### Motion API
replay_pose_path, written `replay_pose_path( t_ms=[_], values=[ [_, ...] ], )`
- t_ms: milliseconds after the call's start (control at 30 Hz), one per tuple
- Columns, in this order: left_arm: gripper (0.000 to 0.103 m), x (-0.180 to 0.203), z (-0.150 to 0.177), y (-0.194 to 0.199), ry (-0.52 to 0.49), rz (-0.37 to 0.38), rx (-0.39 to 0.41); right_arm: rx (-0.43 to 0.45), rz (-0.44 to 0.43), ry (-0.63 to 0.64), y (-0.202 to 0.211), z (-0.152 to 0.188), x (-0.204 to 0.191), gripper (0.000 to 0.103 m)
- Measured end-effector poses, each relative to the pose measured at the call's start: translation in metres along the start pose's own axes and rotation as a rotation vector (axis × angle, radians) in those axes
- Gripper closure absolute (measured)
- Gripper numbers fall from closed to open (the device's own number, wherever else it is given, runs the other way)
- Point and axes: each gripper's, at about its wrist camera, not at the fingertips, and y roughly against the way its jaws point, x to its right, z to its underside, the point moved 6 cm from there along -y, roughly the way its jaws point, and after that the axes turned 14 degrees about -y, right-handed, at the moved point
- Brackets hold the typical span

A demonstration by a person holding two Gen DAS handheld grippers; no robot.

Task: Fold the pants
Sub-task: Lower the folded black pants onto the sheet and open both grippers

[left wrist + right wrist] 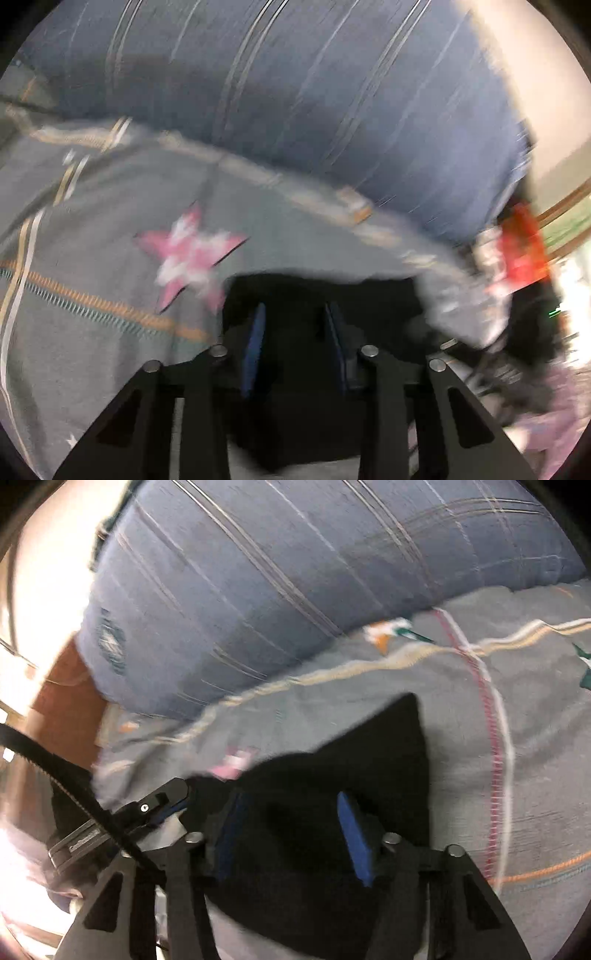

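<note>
The black pants lie on a grey patterned bedsheet. In the right wrist view my right gripper is open, its blue pads standing apart over the black cloth. In the left wrist view the pants fill the space under my left gripper, whose blue pads also stand apart over the cloth. The left gripper's black finger shows at the left of the right wrist view. Both views are blurred by motion.
A large blue striped pillow lies along the far side of the bed, also seen in the right wrist view. A pink star is printed on the sheet. A red object sits at the right, past the bed.
</note>
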Motion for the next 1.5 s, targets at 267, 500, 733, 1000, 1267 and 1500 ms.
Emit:
replay_pose_path(
  t_ms=[267, 500, 733, 1000, 1267, 1500],
  values=[
    [0.073, -0.002, 0.001, 0.044, 0.03, 0.07, 0.125, 0.018, 0.009, 0.076, -0.007, 0.006, 0.005, 0.057],
    [0.057, 0.032, -0.021, 0.025, -0.061, 0.069, 0.097, 0.132, 0.004, 0.153, 0.02, 0.012, -0.012, 0.047],
    [0.057, 0.016, -0.01, -0.009, -0.038, 0.037, 0.076, 0.085, -0.034, 0.006, -0.007, -0.007, 0.024, 0.045],
    [0.054, 0.008, 0.023, 0.048, 0.012, -0.003, 0.113, 0.241, -0.114, -0.13, 0.061, 0.007, 0.036, 0.035],
    [0.049, 0.002, 0.12, 0.067, 0.088, -0.099, 0.085, 0.265, 0.026, -0.064, 0.087, 0.111, 0.063, 0.031],
    [0.049, 0.043, 0.163, 0.089, -0.115, -0.293, 0.131, 0.251, 0.15, 0.023, 0.081, 0.172, 0.067, 0.031]
  ],
)
